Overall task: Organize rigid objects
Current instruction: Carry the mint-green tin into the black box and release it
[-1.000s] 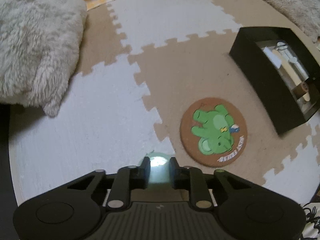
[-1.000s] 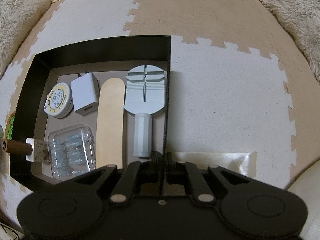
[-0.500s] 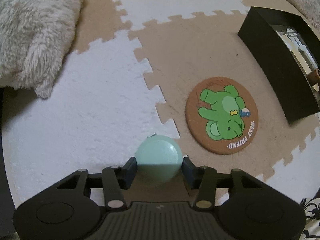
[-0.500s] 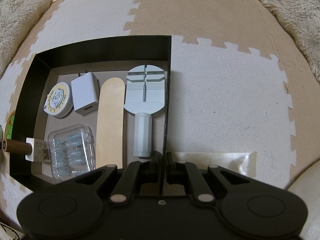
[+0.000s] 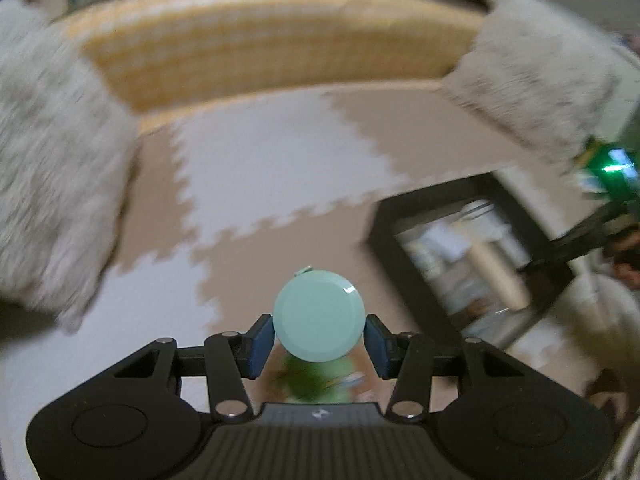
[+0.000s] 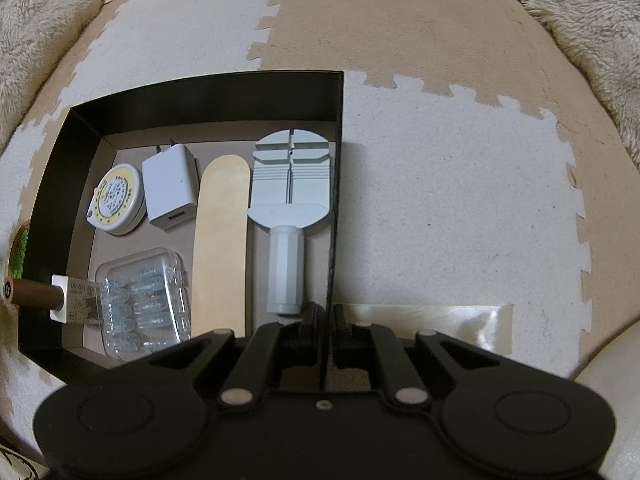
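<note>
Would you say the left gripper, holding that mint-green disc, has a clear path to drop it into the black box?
Probably yes: the left gripper grips the disc, the box is open-topped, and bare floor remains near its back wall.

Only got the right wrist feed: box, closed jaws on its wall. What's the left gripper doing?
Observer: The left gripper is clamped on a mint green round case, lifted off the foam mat.
Operator: Where's it pointing?
Observer: Roughly toward the black box, which sits ahead and to the right in that blurred view.
Operator: Anything under it?
Observer: A green cartoon coaster shows just beneath the case, partly hidden by the gripper body.
Operator: Right gripper visible from there?
Observer: Yes, the right gripper appears at the box's far edge in the left view, blurred.
</note>
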`<state>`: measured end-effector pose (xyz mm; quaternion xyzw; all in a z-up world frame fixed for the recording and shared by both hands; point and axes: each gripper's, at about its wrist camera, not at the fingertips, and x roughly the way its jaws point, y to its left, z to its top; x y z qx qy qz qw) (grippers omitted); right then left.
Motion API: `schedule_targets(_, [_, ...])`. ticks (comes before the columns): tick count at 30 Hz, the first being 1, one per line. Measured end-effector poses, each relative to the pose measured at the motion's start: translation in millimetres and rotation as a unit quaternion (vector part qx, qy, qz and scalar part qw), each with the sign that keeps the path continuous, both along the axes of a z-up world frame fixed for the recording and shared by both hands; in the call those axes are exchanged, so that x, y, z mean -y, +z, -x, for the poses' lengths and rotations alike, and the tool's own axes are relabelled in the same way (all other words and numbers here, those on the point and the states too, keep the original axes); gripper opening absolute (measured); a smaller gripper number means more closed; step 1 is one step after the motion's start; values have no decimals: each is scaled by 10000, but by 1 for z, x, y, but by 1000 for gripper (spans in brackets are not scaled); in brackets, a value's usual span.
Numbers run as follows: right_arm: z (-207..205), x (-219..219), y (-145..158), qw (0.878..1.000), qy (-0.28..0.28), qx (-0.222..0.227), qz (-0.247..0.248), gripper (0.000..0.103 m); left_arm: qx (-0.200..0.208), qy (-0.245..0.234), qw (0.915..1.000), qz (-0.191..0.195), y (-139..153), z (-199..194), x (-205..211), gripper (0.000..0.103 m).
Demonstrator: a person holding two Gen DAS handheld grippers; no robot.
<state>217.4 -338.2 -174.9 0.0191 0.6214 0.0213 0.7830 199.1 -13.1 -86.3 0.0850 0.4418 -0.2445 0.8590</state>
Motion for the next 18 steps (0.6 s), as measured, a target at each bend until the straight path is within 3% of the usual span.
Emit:
schedule_targets(6, [0, 0, 0, 10000, 10, 0, 9, 7, 207, -655, 9967, 426, 25, 15, 57, 50])
schedule_targets(12, [0, 1, 0, 10000, 24, 1, 23, 7, 370, -1022, 9937, 274, 20, 2, 102, 50])
schedule_targets(18, [0, 0, 0, 10000, 33, 2, 19, 7, 377, -1010, 9942, -9, -1, -30, 129, 50])
